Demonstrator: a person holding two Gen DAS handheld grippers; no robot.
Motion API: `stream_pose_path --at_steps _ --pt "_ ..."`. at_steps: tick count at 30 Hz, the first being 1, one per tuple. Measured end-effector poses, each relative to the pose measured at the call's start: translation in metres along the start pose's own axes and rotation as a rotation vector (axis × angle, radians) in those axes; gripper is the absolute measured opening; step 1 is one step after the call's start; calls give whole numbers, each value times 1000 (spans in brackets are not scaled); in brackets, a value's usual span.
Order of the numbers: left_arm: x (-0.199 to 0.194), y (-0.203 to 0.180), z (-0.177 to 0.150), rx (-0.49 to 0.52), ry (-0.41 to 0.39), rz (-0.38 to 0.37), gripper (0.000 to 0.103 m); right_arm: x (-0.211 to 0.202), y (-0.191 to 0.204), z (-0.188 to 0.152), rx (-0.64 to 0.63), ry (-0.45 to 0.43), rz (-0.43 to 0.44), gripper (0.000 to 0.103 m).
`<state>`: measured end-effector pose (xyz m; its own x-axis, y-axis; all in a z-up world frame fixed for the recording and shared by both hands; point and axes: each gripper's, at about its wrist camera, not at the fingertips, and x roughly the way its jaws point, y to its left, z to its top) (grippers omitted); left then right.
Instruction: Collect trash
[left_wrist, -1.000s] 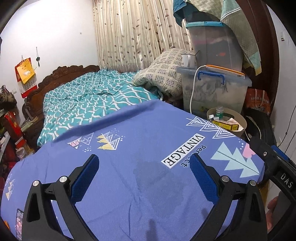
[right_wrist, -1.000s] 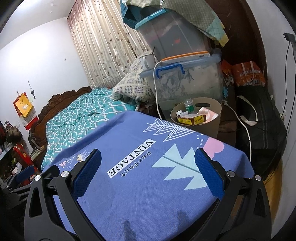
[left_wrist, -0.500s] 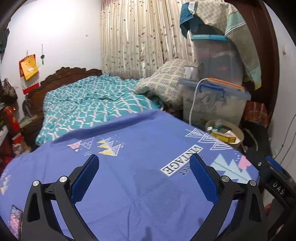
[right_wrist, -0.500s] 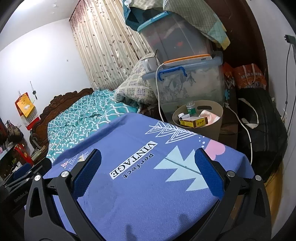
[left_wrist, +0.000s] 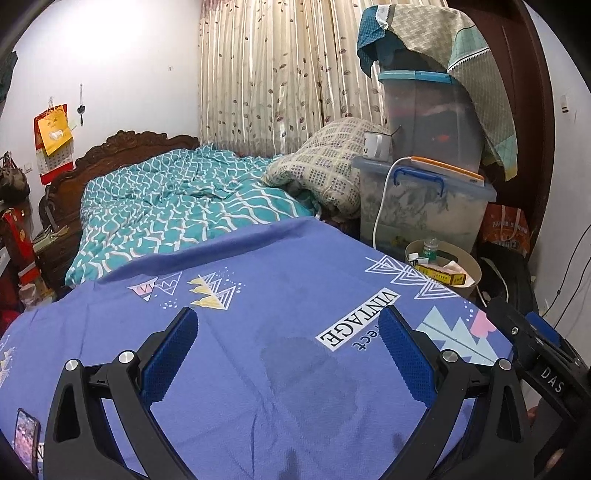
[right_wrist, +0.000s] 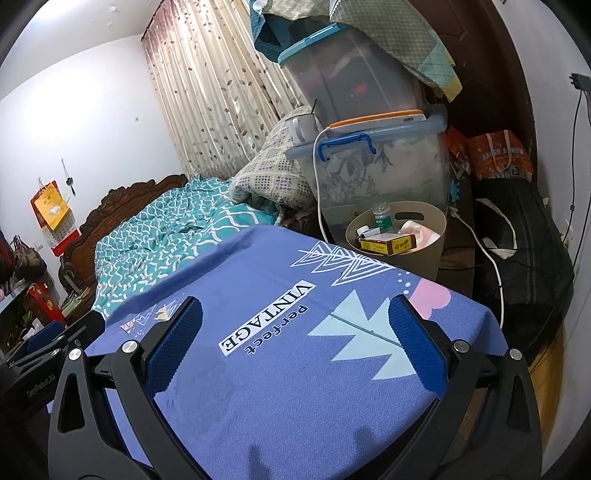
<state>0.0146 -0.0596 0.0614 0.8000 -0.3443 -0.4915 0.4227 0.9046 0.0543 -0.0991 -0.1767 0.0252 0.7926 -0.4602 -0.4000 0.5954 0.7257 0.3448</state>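
Note:
A round beige trash bin (right_wrist: 424, 254) stands on the floor past the far right edge of a table covered in a blue "VINTAGE" cloth (right_wrist: 295, 369). It holds a yellow box (right_wrist: 388, 245), a small green-labelled bottle (right_wrist: 380, 218) and pale crumpled paper (right_wrist: 415, 230). The bin also shows in the left wrist view (left_wrist: 469, 258). My left gripper (left_wrist: 288, 354) is open and empty above the cloth. My right gripper (right_wrist: 295, 343) is open and empty above the cloth, nearer the bin.
Stacked clear storage boxes (right_wrist: 376, 162) with a white cable stand behind the bin. A black bag (right_wrist: 524, 236) lies to its right. A bed with a teal cover (left_wrist: 184, 214) lies beyond the table. A phone (left_wrist: 26, 439) lies at the cloth's near left.
Both wrist views have shifted a little, tilting upward so more of the curtain and the stacked boxes shows. Both grippers stay open and empty.

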Motion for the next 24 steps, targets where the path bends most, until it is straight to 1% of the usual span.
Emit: stream_pose_path --at_steps 3,6,8,11,24 --pt "3 2 0 -1 14 7 95 0 0 0 1 4 -1 100" --pt "6 4 -2 -5 32 31 95 5 2 -2 -2 17 2 100" --pt "9 6 -3 -9 45 45 95 3 3 -1 -7 9 2 100" --pt "12 8 -3 -16 59 47 95 -2 3 1 -12 -3 1 100" --pt "8 4 -2 10 47 48 95 -2 1 -1 -7 -1 1 100"
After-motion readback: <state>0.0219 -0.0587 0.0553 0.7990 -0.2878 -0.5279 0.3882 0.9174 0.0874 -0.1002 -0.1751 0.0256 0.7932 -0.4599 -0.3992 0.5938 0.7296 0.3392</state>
